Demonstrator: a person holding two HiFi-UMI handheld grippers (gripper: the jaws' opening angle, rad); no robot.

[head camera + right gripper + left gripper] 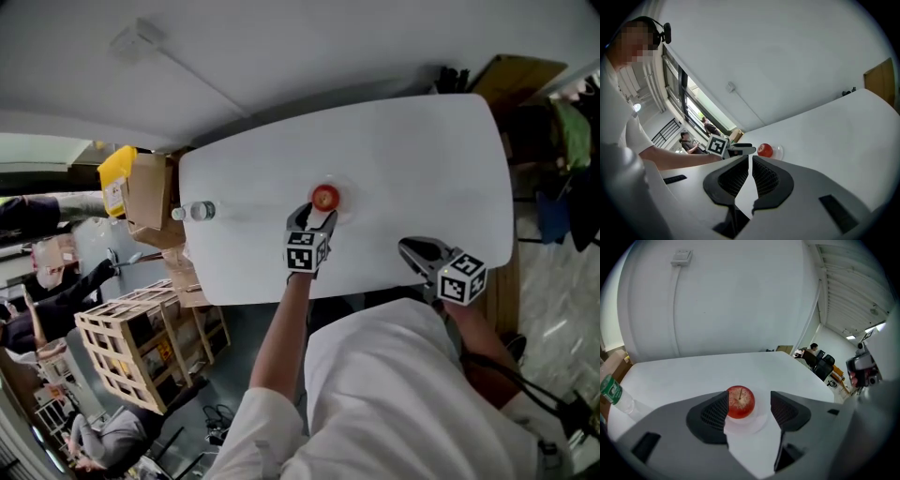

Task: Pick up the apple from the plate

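A red apple [325, 198] sits on a small clear plate [343, 212] near the middle of the white table [412, 159]. My left gripper [316, 217] hangs just in front of it, open. In the left gripper view the apple [739, 401] lies at the mouth of the left gripper [749, 399], close to the left pad, with the plate [752, 423] under it; no pad presses on it. My right gripper [412, 251] hovers over the table's near edge, shut and holding nothing. The right gripper view shows the right gripper [750, 161], the apple [764, 150] and the left gripper [740, 149] beyond.
A clear plastic bottle [195, 211] lies at the table's left end, also seen as the bottle [611, 392] in the left gripper view. Cardboard boxes [150, 197] and a wooden crate [141, 342] stand past that end. People sit in the background.
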